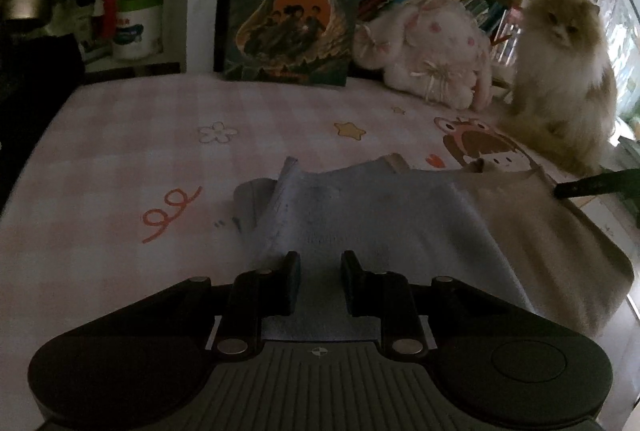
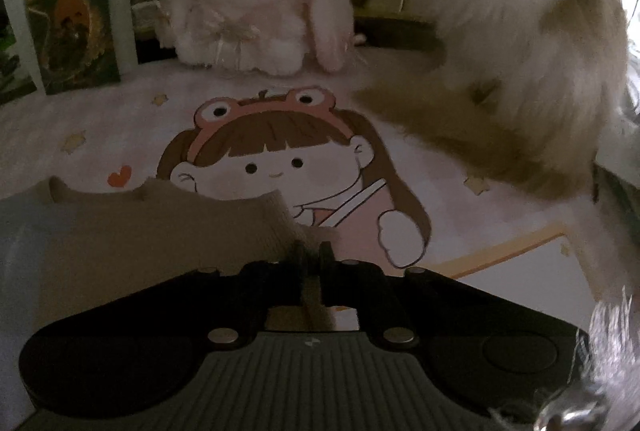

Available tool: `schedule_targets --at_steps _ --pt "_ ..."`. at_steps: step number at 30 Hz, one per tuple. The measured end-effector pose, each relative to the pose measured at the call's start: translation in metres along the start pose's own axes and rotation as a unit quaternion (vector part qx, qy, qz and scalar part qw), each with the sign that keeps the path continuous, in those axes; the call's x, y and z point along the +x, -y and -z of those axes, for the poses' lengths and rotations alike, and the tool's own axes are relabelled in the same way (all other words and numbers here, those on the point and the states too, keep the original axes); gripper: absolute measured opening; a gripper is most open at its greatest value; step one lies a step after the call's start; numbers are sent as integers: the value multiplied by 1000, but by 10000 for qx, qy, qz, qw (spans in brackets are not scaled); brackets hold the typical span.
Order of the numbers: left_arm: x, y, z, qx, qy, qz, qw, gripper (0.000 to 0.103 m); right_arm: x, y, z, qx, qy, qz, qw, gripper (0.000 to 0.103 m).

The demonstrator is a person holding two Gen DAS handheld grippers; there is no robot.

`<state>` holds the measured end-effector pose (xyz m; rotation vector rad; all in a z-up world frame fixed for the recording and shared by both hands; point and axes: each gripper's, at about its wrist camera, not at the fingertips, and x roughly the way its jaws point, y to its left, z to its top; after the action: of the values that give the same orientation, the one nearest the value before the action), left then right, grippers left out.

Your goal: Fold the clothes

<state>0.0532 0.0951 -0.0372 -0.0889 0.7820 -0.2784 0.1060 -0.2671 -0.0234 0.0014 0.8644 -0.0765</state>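
A knitted garment, light blue (image 1: pixel 360 207) on its left part and beige (image 1: pixel 540 223) on its right, lies on a pink checked sheet (image 1: pixel 120 159). My left gripper (image 1: pixel 320 263) is open just above the blue part, its fingers apart with blue cloth showing between them. My right gripper (image 2: pixel 314 251) is shut on the beige edge of the garment (image 2: pixel 180 227), with cloth pinched between the fingers. The tip of the right gripper shows in the left wrist view (image 1: pixel 592 185) at the garment's right edge.
A fluffy cat (image 1: pixel 564 71) sits at the back right, close to my right gripper (image 2: pixel 520 51). A white plush rabbit (image 1: pixel 432 59) and an upright book (image 1: pixel 292 3) stand along the back. A cartoon girl is printed on the sheet (image 2: pixel 280 159).
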Motion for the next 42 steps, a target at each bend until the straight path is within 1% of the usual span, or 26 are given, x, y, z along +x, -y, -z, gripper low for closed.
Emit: schedule_targets --at_steps 1,3,5,6,7,8,10,12,13,16,19,27,34,37,42 --pt "-5 2 0 -6 66 -34 10000 29 -8 1 2 35 101 -28 9999 31" --pt "-17 6 1 32 283 -112 9995 47 -27 2 7 81 295 -130 9994 41" --pt "-31 11 4 85 510 -190 9985 55 -43 1 15 53 383 -182 9991 44" --pt "-38 14 5 95 575 -216 9981 57 -49 0 20 42 378 -175 9991 52" --pt "-43 16 7 91 611 -240 9978 63 -56 -1 24 37 371 -162 9992 62" --pt "-48 19 9 81 631 -273 9976 69 -62 -1 30 36 395 -158 9991 67" --pt "-56 25 14 72 664 -357 9971 75 -73 -1 41 33 465 -164 9988 81" --pt "-61 32 20 90 642 -435 9969 81 -81 1 50 -20 494 -138 9987 87" --pt "-63 35 23 99 627 -474 9969 81 -84 2 54 -62 498 -113 9987 90" --pt "-66 46 33 78 523 -592 9968 83 -91 8 65 -196 473 -8 9987 95" --pt "-73 61 44 30 493 -697 9963 85 -101 16 79 -206 458 -117 9987 99" --pt "-87 113 67 -68 419 -978 9943 91 -119 26 115 -614 274 -568 9961 100" --pt "-100 158 91 -127 372 -1222 9917 92 -133 41 141 -823 159 -953 9919 100" --pt "-103 172 101 -234 351 -1343 9900 92 -137 48 150 -915 148 -1057 9901 100" --pt "-107 191 114 -340 264 -1432 9888 92 -141 59 161 -1040 121 -1165 9877 100"
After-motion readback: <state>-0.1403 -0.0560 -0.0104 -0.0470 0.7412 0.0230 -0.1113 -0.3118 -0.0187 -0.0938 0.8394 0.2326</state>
